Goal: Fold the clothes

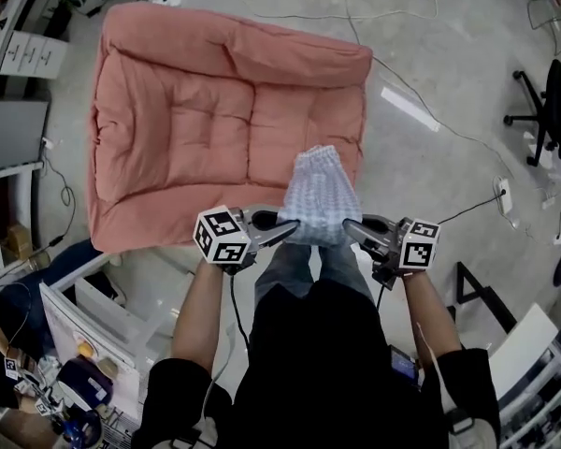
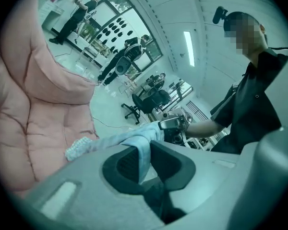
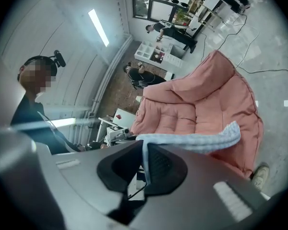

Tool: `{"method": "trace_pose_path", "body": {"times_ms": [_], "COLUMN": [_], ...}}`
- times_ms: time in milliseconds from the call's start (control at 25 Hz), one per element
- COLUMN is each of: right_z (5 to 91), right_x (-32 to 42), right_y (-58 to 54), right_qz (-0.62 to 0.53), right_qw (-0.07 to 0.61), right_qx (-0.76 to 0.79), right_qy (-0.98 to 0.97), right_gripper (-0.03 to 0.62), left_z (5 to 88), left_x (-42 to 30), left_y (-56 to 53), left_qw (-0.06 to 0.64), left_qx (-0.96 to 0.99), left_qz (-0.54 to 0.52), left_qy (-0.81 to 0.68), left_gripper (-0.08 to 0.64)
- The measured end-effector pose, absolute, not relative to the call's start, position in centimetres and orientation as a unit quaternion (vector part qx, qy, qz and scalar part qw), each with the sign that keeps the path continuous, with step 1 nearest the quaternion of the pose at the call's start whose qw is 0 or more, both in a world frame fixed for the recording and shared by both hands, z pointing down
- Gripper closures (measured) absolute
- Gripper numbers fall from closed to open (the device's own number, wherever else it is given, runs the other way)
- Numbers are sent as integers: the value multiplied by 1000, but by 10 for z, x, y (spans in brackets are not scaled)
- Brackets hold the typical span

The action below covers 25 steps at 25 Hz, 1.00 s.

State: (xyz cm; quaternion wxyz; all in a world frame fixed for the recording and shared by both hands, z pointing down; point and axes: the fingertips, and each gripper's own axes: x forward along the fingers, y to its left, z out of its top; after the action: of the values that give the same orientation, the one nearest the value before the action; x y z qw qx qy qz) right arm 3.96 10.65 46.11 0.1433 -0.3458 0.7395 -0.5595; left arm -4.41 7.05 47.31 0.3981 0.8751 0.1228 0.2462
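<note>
**Garment (image 1: 320,195) held up by its near edge**

The garment is pale blue-white with a fine checked or knitted texture. It is bunched narrow at the near end and widens toward the far end. The left gripper (image 1: 282,234) is clenched on its near left corner and the right gripper (image 1: 352,228) on its near right corner, each with a thin fold of cloth pressed between its pads. The cloth stretches between them, with its far end above the near right corner of the pink cushion (image 1: 168,110).
</note>
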Motion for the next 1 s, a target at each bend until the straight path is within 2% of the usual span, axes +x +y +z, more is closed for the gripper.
{"method": "trace_pose_path", "body": {"times_ms": [360,720,1000], "right_z": [440,420,391], "right_x": [-10,-57,-59], "right_y": [132,182,225], "right_qz": [-550,-518,-493], "right_qw": [147,180,215], "right_qx": [-364,-412,-435], "right_qy": [738,728,722], "right_gripper": [575,575,575], "left_z": [461,446,414], "left_x": [-99,-143,-145], "left_y": [100,142,173], "left_qw": [406,376,374], "left_qx": [868,866,857], "left_qz": [261,288,301], "left_qy": [121,158,188], "left_gripper": [517,517,517]}}
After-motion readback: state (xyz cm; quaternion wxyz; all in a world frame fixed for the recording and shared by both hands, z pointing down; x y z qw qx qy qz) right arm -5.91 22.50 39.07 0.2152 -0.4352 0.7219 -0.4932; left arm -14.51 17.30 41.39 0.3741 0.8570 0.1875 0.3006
